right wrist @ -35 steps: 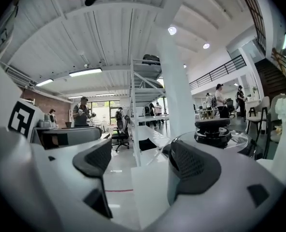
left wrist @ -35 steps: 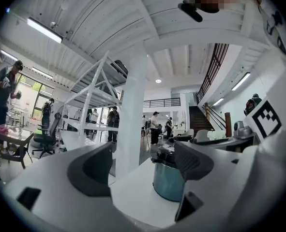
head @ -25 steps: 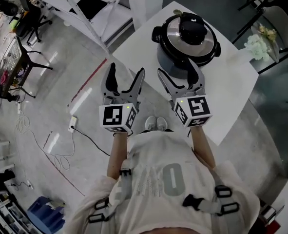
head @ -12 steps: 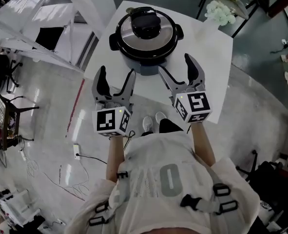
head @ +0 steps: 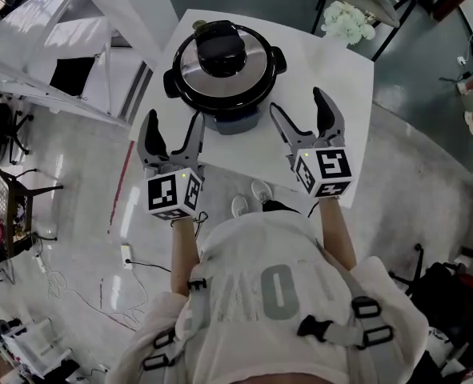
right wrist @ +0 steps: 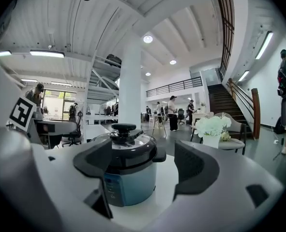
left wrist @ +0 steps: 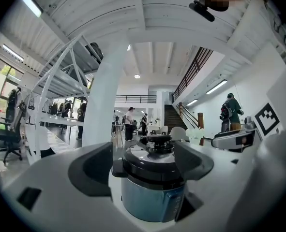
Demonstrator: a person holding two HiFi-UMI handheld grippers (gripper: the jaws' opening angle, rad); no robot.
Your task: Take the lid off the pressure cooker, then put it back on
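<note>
A pressure cooker (head: 224, 74) with a grey-blue body stands on a white table (head: 340, 78), its steel lid (head: 248, 50) with a black handle (head: 220, 42) closed on top. My left gripper (head: 172, 126) is open, just short of the cooker's near left side. To the cooker's right, over the table, my right gripper (head: 304, 109) is open as well. The cooker (left wrist: 152, 182) fills the gap between the jaws in the left gripper view. Through the right gripper view the cooker (right wrist: 126, 170) sits left of centre. Neither gripper touches it.
A vase of white flowers (head: 346, 21) stands past the table's far right corner, on a small round table, also seen as flowers (right wrist: 211, 128). A white pillar (head: 132, 6) rises at the left. Several people stand far off in the hall. A cable (head: 140, 262) lies on the floor.
The view has shifted so the cooker sits a little further left. Both grippers have edged closer to it, the left one drawing up beside its near left side. Both stay open.
</note>
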